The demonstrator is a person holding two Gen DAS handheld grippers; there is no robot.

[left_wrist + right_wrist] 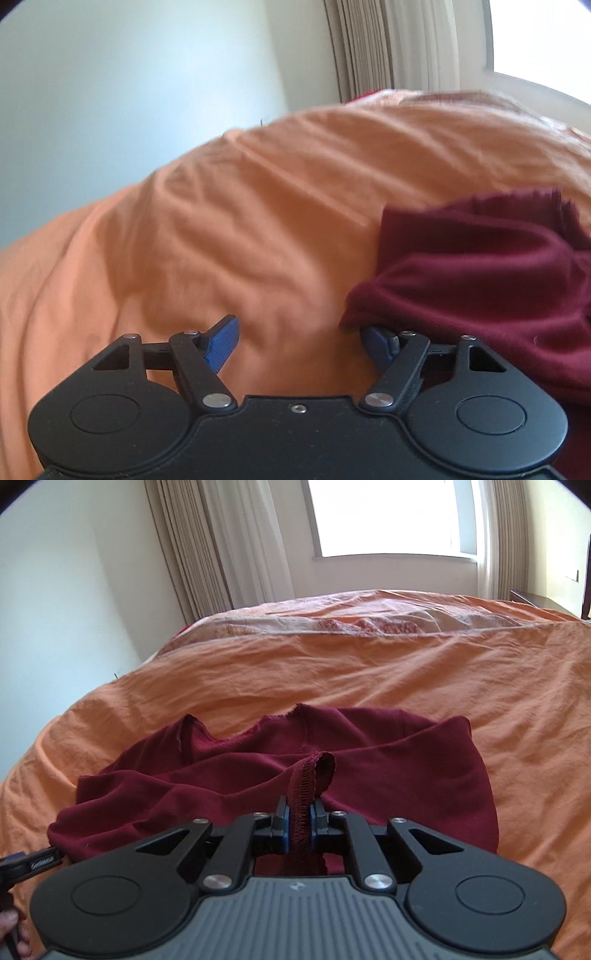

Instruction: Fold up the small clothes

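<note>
On the bed: a dark red garment (280, 771) lies bunched on the orange bedspread (406, 672), in the lower middle of the right wrist view.
Where it shows on the other side: in the left wrist view the same cloth (480, 266) sits at the right edge, low in the frame.
Right gripper (300, 825): its two fingers are closed tight on a stitched hem of the cloth, and the hem pokes up between them.
Left gripper (301, 341): its blue fingers stand wide apart with nothing between them. The right finger is just beside, maybe touching, the near corner of the cloth.
How far along: I think it is only the start. The cloth is lumpy and wrinkled, and I see no neat fold.
What is left: it looks like the cloth must be spread flat, then folded.
Which way it points: its long side runs left to right across the right wrist view. A frayed, notched edge faces the far end of the bed, toward the window (384, 517).
What kind of clothes: I cannot tell.
</note>
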